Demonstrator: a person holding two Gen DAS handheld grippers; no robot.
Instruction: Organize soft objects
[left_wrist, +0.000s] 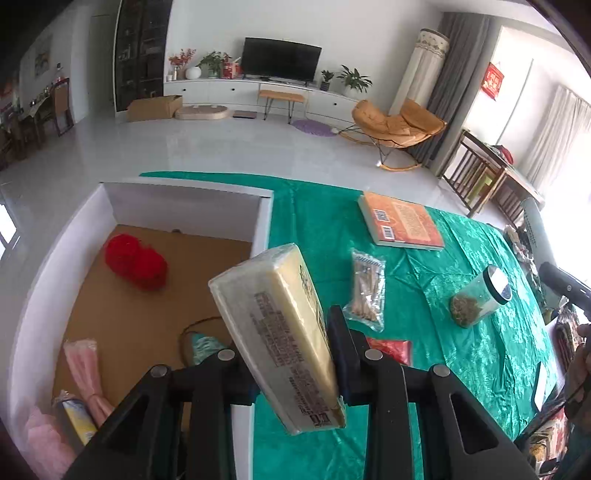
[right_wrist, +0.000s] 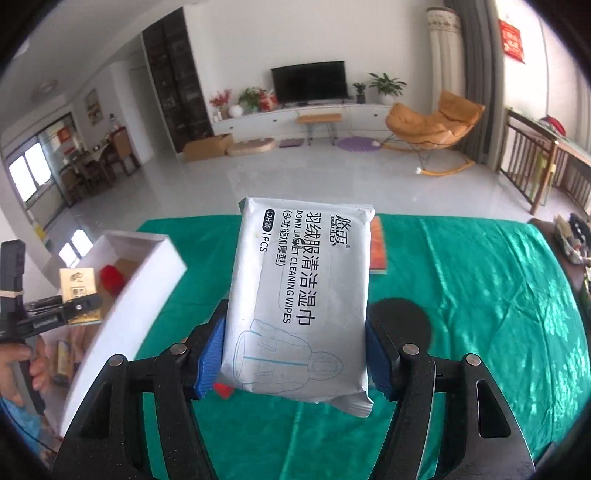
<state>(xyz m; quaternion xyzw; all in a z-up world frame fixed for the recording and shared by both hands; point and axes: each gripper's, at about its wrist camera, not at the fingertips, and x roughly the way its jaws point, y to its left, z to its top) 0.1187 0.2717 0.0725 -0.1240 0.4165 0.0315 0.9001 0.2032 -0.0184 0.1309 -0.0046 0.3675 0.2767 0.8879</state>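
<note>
Left wrist view: the left hand-held gripper (left_wrist: 295, 354) is clamped on a yellow pack (left_wrist: 280, 332), gripped edge-on near its lower end so that the pack stands up and leans toward the upper left of the frame, where the white box (left_wrist: 192, 199) lies open. Red yarn (left_wrist: 135, 266) is seen in the box at mid-left and pink cloth (left_wrist: 86, 369) at lower left, so the box is judged to be the place for soft things. A book (left_wrist: 400, 221), a bag of sticks (left_wrist: 365, 291) and a jar (left_wrist: 480, 299) are left on the green worktop (left_wrist: 461, 369) at centre and right, probably because they are not soft.

Right wrist view: the right hand-held gripper (right_wrist: 295, 354) is closed on a wipes pack (right_wrist: 301, 295), the blue pads (right_wrist: 212, 354) pressed against both long edges; it is held flat and raised above the worktop at the frame's centre. The box is seen at mid-left, so a carry leftward is judged to be next.
</note>
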